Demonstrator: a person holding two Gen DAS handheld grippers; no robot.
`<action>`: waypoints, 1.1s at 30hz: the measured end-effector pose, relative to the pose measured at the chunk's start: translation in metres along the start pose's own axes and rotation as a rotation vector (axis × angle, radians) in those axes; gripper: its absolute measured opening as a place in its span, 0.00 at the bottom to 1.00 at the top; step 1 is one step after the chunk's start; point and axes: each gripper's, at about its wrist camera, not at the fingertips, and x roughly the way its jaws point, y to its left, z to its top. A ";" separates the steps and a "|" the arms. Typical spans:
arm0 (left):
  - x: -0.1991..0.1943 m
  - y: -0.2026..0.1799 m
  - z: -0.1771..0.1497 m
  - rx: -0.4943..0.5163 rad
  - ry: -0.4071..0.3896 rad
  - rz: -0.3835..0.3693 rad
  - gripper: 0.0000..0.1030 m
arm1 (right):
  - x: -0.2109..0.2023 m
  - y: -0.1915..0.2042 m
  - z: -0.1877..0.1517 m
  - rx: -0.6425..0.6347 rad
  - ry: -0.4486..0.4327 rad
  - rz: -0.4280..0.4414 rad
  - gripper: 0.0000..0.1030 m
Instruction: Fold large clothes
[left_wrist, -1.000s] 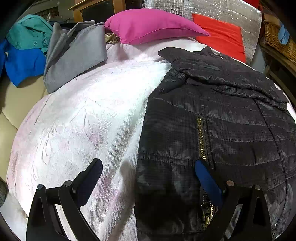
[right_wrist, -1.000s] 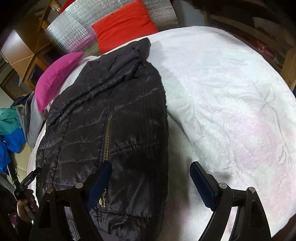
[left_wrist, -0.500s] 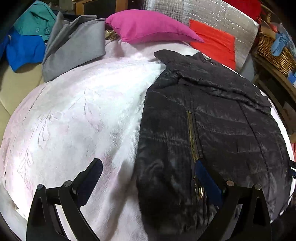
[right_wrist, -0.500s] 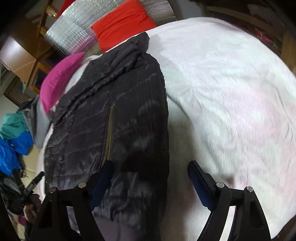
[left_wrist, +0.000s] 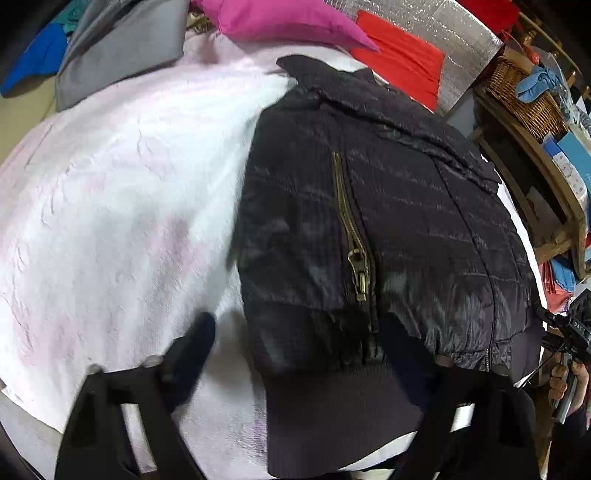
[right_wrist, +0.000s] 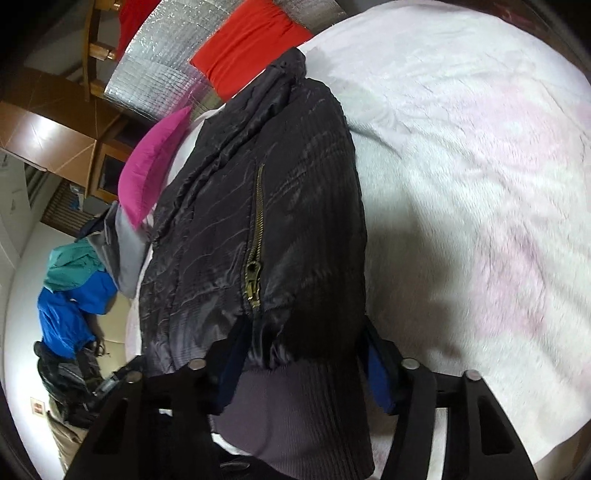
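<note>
- Jacket (left_wrist: 388, 229): your black quilted jacket lies flat on the white blanket (left_wrist: 110, 206), folded into a long narrow shape, collar toward the pillows and ribbed hem (left_wrist: 332, 406) toward you.
- Its brass zipper (left_wrist: 354, 251) runs down the top face, with the pull lying just above the hem.
- Your left tongs (left_wrist: 299, 354) are spread wide: one finger sits over the bare blanket beside the jacket's edge, the other over the hem band. They straddle that corner of the jacket, and you cannot tell whether either finger touches the cloth.
- Your right tongs (right_wrist: 306, 365) are also apart, with the hem end of the jacket (right_wrist: 266, 229) between the two blue-padded fingers (right_wrist: 380, 373). The ribbed band (right_wrist: 295, 417) fills the gap; the pads sit at the fabric's sides, but a firm clamp is not clear.
- In the right wrist view the zipper (right_wrist: 255, 251) points straight down toward the gap.
- Beyond the collar you have a pink pillow (left_wrist: 280, 18) and a red cushion (left_wrist: 402, 62) against a silver foil mat (left_wrist: 458, 33).
- A grey garment (left_wrist: 122, 48) lies at the blanket's far left corner, with blue clothing (left_wrist: 40, 59) next to it.
- A wicker basket (left_wrist: 524, 96) stands on the wooden shelf to the right.
</note>
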 end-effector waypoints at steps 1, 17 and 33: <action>0.001 0.000 0.000 0.001 0.004 -0.001 0.75 | 0.001 0.000 -0.001 -0.002 0.009 0.005 0.48; 0.008 -0.004 0.005 0.006 0.018 0.004 0.36 | 0.009 -0.016 -0.007 0.009 0.038 0.062 0.24; 0.003 -0.004 -0.003 0.012 0.006 0.030 0.26 | 0.018 -0.033 -0.005 0.105 0.098 0.179 0.27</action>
